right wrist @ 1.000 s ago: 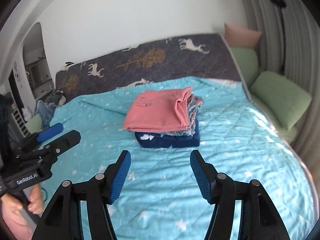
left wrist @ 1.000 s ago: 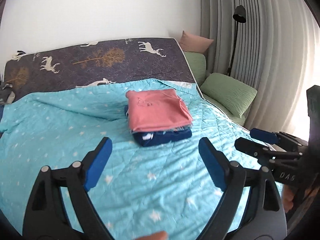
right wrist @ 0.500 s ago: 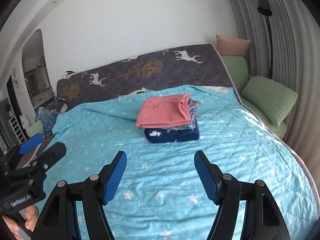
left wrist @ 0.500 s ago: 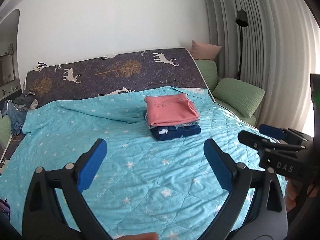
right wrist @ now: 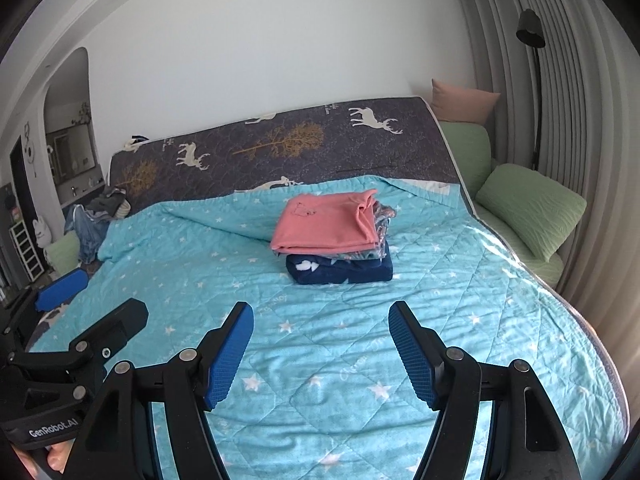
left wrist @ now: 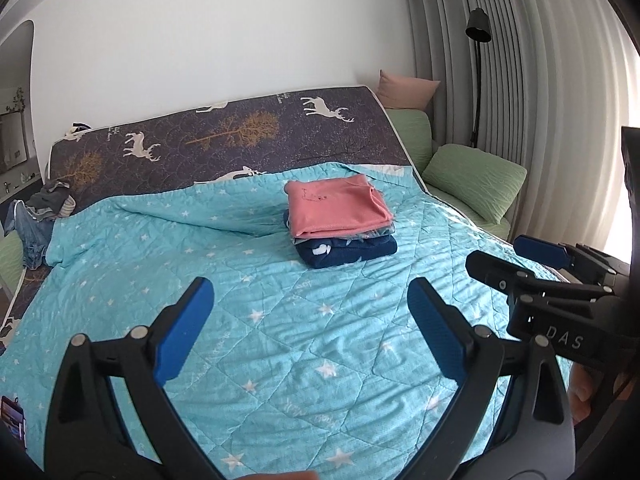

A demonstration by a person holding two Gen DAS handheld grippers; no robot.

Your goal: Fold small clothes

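Observation:
A stack of folded clothes sits on the turquoise star quilt (left wrist: 280,340) toward the bed's far side: a pink garment (left wrist: 338,208) on top, patterned pieces under it, a navy garment (left wrist: 348,250) at the bottom. The pink garment (right wrist: 326,224) and the navy garment (right wrist: 340,272) also show in the right wrist view. My left gripper (left wrist: 310,308) is open and empty, well short of the stack. My right gripper (right wrist: 320,336) is open and empty, also short of it. Each gripper shows at the edge of the other's view.
A dark deer-print mattress (left wrist: 240,136) stands behind the quilt. Green cushions (left wrist: 474,178) and a pink pillow (left wrist: 408,90) lie along the right by grey curtains and a black floor lamp (left wrist: 478,40). A heap of loose clothes (left wrist: 44,208) lies at the bed's far left corner.
Both grippers have pulled back from the stack, which now looks smaller and farther away. More of the quilt and room shows. Both stay open and empty.

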